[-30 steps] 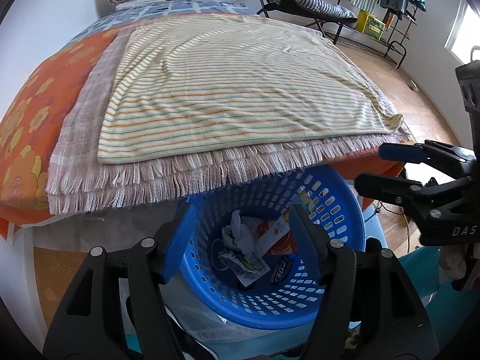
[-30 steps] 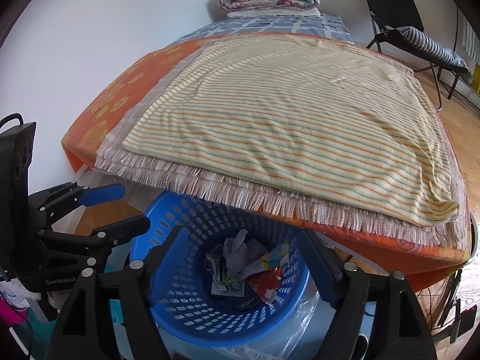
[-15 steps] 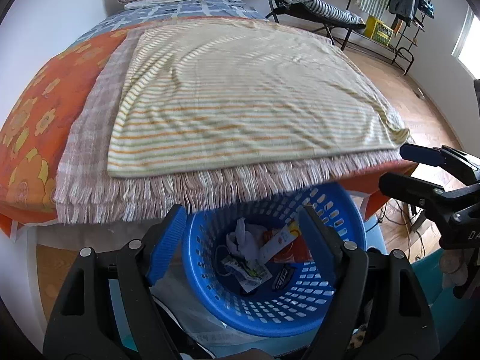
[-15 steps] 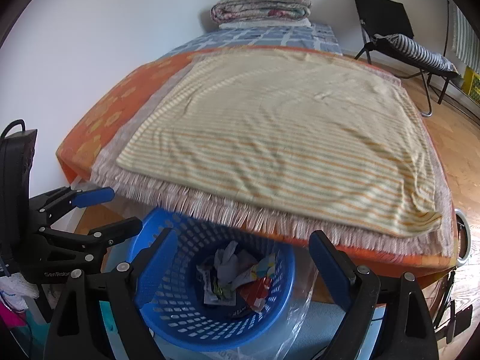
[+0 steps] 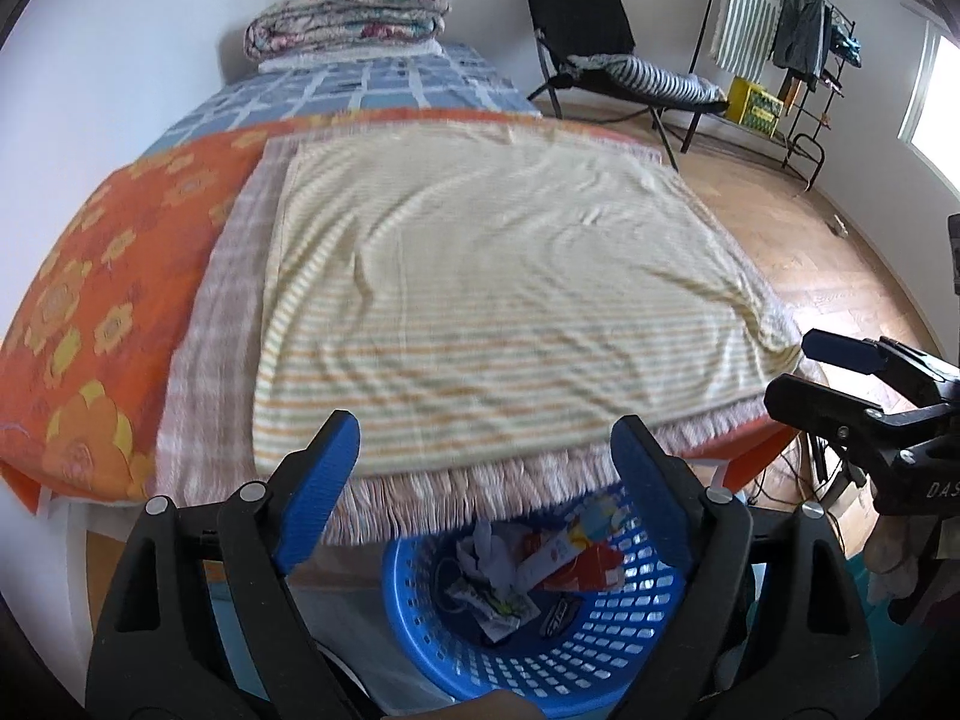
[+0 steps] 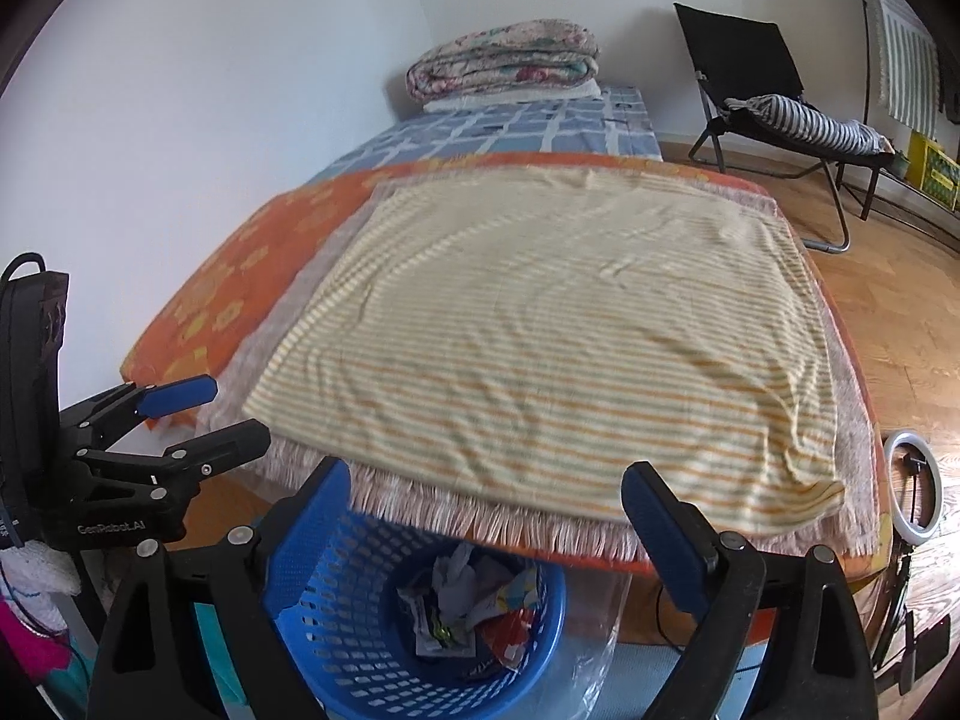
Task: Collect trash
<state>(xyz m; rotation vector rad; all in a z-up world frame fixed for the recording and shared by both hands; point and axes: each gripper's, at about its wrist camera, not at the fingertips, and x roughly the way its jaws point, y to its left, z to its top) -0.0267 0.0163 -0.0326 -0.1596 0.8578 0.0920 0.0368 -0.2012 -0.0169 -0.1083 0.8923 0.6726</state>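
Left gripper (image 5: 486, 468) had its jaws opening, nothing between them; blue pads stood wide over the basket. Right gripper (image 6: 489, 516) was likewise spread apart and empty, jaws near full width.

Trash (image 5: 528, 564) sat in the blue basket (image 5: 606, 654) just below both grippers, at the foot of the bed: crumpled white paper, a printed wrapper, red packaging. Same pile showed in the right wrist view (image 6: 465, 606).

Risks, as judged:
- Basket was perforated and the pile loose; small scraps could slip out if it got bumped by a gripper.
- Basket sat partly under the fringed blanket (image 6: 480, 516) edge; a low pass could snag the fringe and drag the bedding.
- Clear plastic sheet (image 6: 591, 666) beside the basket was easy to miss or to catch on a finger.

Striped cloth (image 5: 492, 300) across the bed looked bare of litter, but both views were motion-blurred there, so small bits could not be ruled out.

Hidden or unclear: basket's near rim was cut off by the frame and gripper bodies; floor around it mostly blocked. Whether trash remained under the bed or by the far chair (image 5: 576, 30) could not be told. Wrapper print was unreadable.
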